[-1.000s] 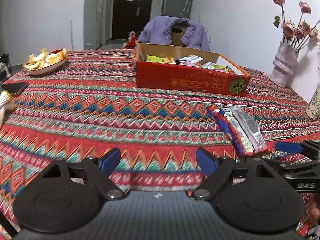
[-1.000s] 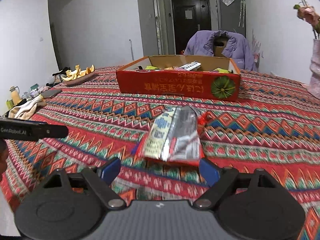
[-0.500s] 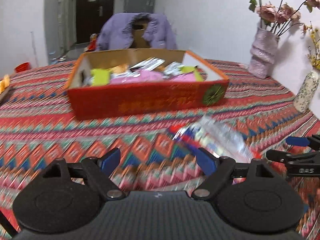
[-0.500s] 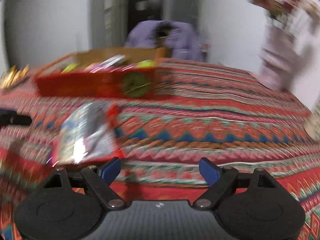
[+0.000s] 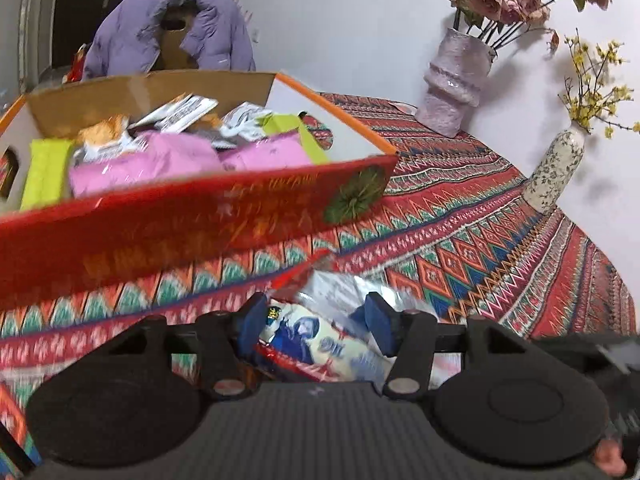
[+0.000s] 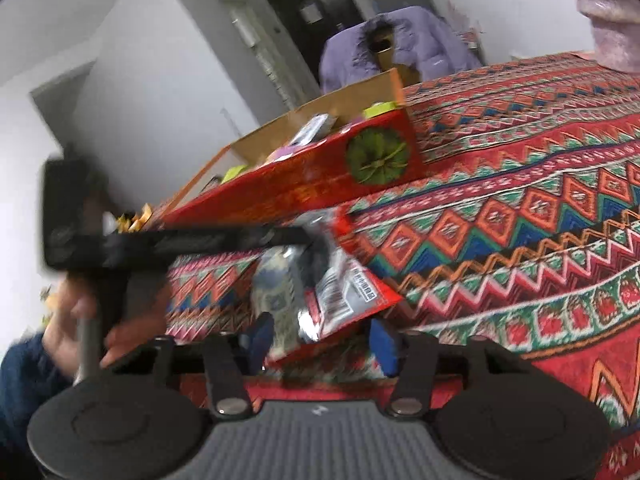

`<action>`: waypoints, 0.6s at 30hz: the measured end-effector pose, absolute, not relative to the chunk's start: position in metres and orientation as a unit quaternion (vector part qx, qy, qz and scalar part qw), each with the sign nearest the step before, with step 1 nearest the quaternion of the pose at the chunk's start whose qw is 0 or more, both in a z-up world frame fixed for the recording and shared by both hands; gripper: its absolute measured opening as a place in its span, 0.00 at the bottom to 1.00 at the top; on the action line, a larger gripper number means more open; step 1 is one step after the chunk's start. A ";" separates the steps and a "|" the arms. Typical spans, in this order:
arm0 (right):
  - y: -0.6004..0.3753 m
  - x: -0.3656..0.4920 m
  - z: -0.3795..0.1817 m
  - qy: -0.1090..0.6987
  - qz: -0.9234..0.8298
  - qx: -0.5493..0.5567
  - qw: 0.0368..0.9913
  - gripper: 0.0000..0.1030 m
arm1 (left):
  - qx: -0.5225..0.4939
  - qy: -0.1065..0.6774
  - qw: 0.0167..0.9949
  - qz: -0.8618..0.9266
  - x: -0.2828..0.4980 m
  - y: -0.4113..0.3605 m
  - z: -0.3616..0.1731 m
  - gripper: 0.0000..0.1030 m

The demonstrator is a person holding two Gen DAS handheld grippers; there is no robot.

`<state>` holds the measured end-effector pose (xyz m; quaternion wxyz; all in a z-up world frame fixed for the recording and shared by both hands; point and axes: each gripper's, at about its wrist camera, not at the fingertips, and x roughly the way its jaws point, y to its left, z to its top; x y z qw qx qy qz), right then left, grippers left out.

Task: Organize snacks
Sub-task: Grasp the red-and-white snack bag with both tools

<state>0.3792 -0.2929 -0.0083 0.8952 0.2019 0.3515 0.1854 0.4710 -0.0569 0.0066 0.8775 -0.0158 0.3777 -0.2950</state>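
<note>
Snack bag on cloth just in front of red box, foil and red edges, one end raised. Left gripper closing just now, blue pads on either side of bag, seemingly pinching its edges; counted as grasping bag. Right gripper also closing just now around same bag from its other end, pads at bag's sides, contact blurred, cannot tell if clamped. Left gripper's black body crossing right wrist view in front of box, a hand and blue sleeve under it.

Box open-topped, full of packets: pink, lime green, white printed. Round green print at box's near right corner. Nothing between bag and box.

Pink vase with roses and speckled vase with yellow sprigs at far right, by wall, well apart from bag. Purple jacket on chair behind box. Patterned red zigzag cloth over whole table. White walls, dark door at back.
</note>
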 end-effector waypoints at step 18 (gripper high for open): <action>-0.310 0.407 -0.014 0.344 0.197 0.208 0.894 0.37 | -0.170 0.394 0.879 -0.207 0.411 -0.026 0.001 0.66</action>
